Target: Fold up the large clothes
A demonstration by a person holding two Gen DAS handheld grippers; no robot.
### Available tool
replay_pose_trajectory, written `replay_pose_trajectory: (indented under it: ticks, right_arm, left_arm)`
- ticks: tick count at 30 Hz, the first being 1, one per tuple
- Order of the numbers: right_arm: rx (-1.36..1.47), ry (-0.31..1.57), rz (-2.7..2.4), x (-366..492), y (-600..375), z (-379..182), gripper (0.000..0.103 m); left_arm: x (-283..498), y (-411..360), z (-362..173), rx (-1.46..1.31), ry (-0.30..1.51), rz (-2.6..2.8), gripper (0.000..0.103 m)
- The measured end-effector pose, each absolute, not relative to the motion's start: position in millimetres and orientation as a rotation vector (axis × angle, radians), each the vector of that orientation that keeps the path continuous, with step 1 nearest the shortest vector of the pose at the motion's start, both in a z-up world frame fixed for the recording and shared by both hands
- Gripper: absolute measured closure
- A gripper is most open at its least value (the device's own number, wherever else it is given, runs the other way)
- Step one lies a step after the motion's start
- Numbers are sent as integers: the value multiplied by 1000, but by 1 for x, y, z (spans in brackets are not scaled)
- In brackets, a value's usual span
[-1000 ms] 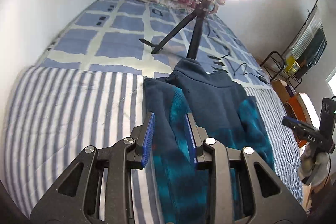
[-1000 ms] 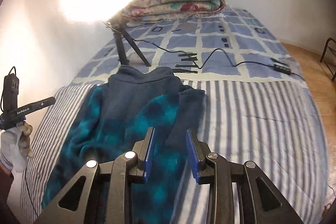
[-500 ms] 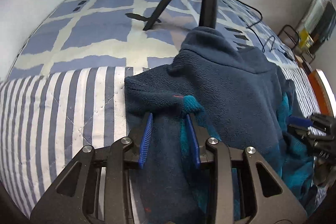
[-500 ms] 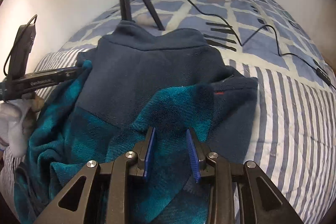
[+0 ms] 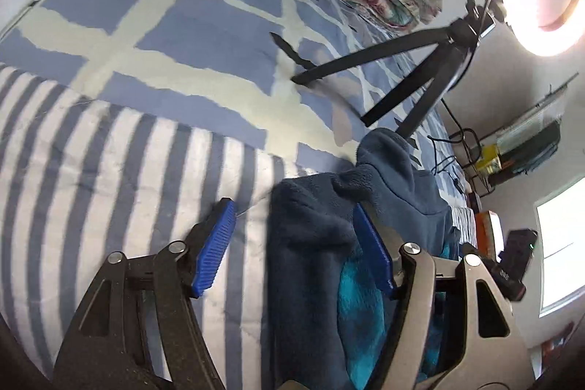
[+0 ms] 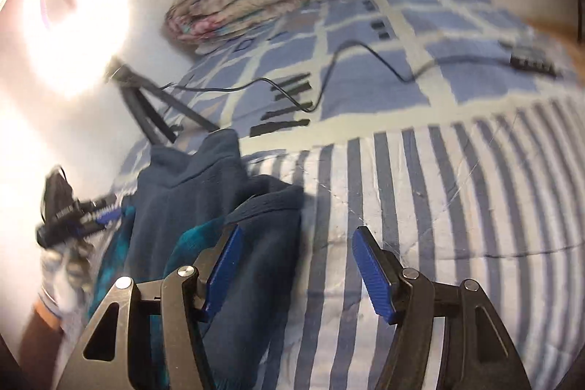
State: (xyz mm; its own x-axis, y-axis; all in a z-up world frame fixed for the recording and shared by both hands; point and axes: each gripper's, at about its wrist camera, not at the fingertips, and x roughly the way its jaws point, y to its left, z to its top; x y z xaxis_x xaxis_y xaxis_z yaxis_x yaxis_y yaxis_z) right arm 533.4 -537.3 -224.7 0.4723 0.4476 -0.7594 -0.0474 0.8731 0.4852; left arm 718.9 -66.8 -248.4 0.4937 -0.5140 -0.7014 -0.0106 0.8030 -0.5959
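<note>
Lying lengthwise on the striped bed (image 5: 109, 170), navy-and-teal fleece jacket (image 5: 314, 243) with collar pointing toward the tripod (image 5: 420, 68), left gripper (image 5: 296, 251) fingers spread wide astride its edge, right gripper (image 6: 296, 269) fingers wide apart, holding nothing.

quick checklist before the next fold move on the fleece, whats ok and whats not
1. Left gripper open: ok, jaws stand wide, with the edge of the blue fleece jacket between them.
2. Right gripper open: ok, jaws wide, over the jacket's edge and the striped sheet.
3. Jacket released: ok, neither gripper pinches cloth.
4. Fold lying flat: not ok, the collar stands bunched up and the sleeve edge looks lumpy.
5. Tripod apart from the jacket: cannot tell, a leg ends right by the collar.
6. Cable clear of the garment: ok, it runs on the checked cover behind.
</note>
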Motion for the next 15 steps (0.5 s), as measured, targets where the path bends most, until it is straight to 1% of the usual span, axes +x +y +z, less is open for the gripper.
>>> replay_pose_trajectory:
  ticks: [2, 3, 4, 5, 6, 7, 8, 9, 10, 11, 12, 15]
  right_arm:
    - [469, 1032, 323, 541, -540, -231, 37]
    - [484, 1024, 332, 545, -540, -231, 37]
    - [503, 1022, 343, 549, -539, -232, 37]
    - [519, 1021, 352, 554, -538, -233, 38]
    - [527, 1021, 360, 559, -536, -235, 47]
    - [542, 1028, 382, 563, -533, -236, 52]
    - [548, 1037, 397, 567, -528, -238, 63]
    - [545, 1043, 405, 569, -525, -239, 71]
    - [527, 1049, 401, 568, -520, -238, 76]
    - [496, 1050, 396, 569, -513, -236, 87]
    - [483, 1046, 400, 568, -510, -234, 93]
    - [424, 1003, 411, 561, -502, -217, 95]
  left_arm:
    - [724, -75, -248, -545, 1018, -340, 35]
    - [727, -78, -248, -530, 1020, -336, 39]
    - [729, -81, -248, -516, 1023, -331, 46]
    - [730, -85, -248, -510, 1024, -343, 50]
    - [731, -89, -248, -507, 1028, -356, 59]
    - [732, -95, -249, -488, 1033, -358, 65]
    - [733, -101, -248, -452, 1032, -344, 68]
    - [733, -105, -249, -430, 1032, -341, 82]
    - [733, -109, -248, -403, 1029, -333, 95]
    - [732, -111, -247, -396, 1024, -336, 95]
    - [731, -112, -244, -390, 1013, -337, 96]
    - [722, -110, -234, -392, 978, -343, 97]
